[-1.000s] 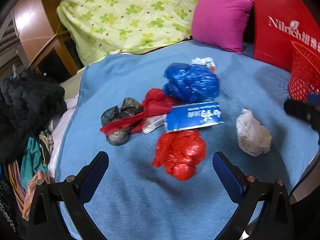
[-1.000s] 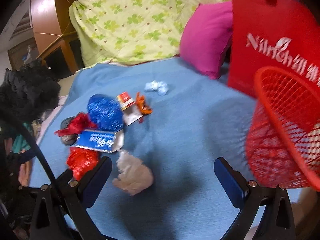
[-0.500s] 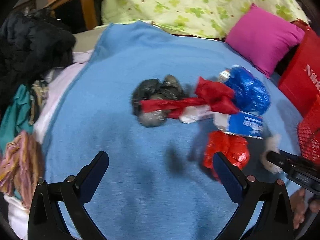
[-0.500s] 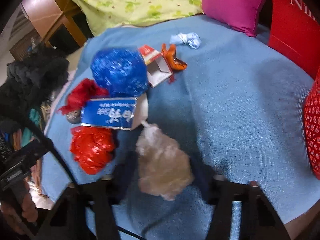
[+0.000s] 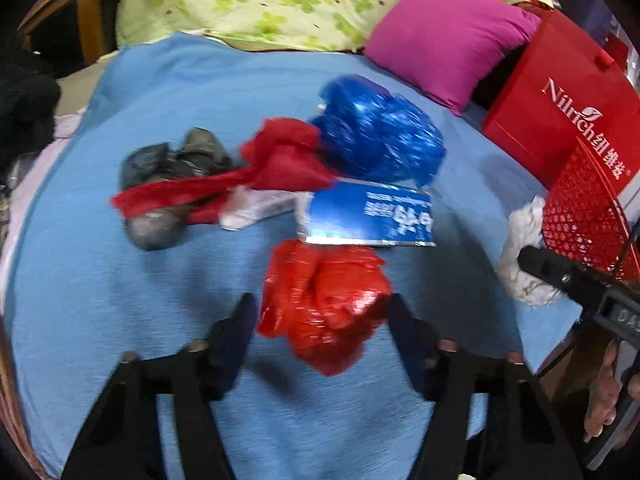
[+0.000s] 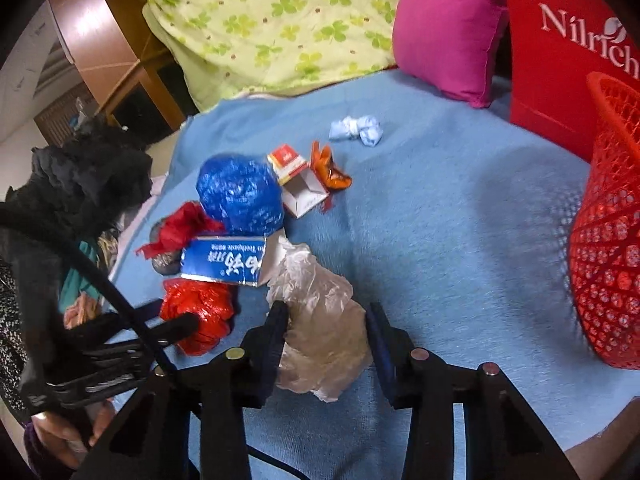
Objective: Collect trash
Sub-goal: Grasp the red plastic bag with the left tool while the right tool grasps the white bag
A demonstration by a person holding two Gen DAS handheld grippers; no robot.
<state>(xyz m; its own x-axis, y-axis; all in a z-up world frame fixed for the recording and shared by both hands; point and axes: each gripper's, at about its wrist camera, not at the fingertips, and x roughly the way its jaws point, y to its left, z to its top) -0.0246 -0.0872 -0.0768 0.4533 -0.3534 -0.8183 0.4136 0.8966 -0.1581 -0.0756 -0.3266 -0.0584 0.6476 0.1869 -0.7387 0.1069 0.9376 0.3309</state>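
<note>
Trash: clear bag [image 6: 324, 320] between right tongs [image 6: 326, 326], seemingly touching.

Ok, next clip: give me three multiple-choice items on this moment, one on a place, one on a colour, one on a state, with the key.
1. Where does the blue box lie?
A. between the blue bag and the red bag
B. inside the basket
C. on the pink pillow

2. What colour is the basket?
A. green
B. red
C. white

3. How does the right tool stand?
A. wide open above the basket
B. shut on nothing
C. closing around the clear plastic wad

Key: 1 A, the box sits between the two bags on the blanket. 2 B, its mesh wall is red. 3 C, the wad fills the gap between the jaws.
</note>
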